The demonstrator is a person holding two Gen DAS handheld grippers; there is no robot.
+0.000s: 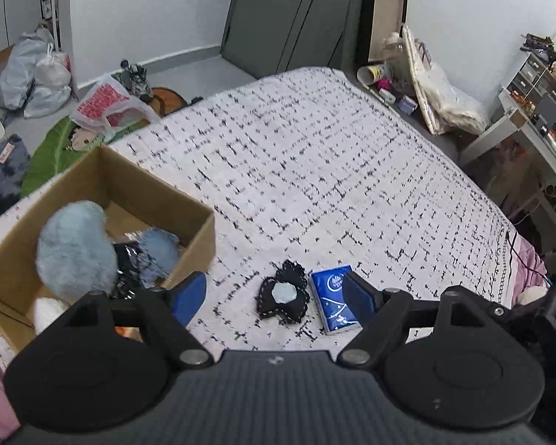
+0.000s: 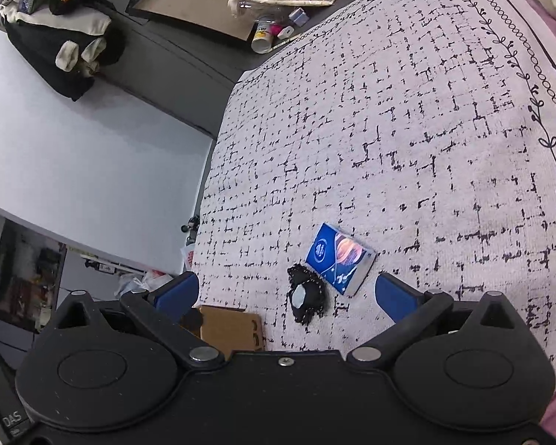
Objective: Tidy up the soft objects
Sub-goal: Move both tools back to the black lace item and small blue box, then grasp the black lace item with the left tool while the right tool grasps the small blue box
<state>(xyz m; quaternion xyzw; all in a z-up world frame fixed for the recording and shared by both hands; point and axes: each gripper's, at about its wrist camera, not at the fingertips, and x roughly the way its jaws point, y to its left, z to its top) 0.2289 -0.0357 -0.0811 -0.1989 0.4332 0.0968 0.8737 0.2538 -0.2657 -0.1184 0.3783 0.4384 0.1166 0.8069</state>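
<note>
A small black heart-shaped pad with a pale patch at its middle is seen lying on the bed, just beside a blue tissue pack; whether the two touch cannot be told. In the left wrist view both lie ahead of the left tongs, whose blue pads are spread wide with nothing between them, the pack partly covered by the right-hand finger. In the right wrist view the pad and the pack are likewise framed between the parted, empty fingers of the right tongs. A cardboard box stands on the bed to the left of the pad, well apart from it; a fluffy pale-blue plush and a smaller blue tuft are seen in it, the dark things beneath being hard to make out. Only a corner of the box is shown in the right view, its contents hidden behind the tongs. The pack's planet picture is shown there only.
</note>
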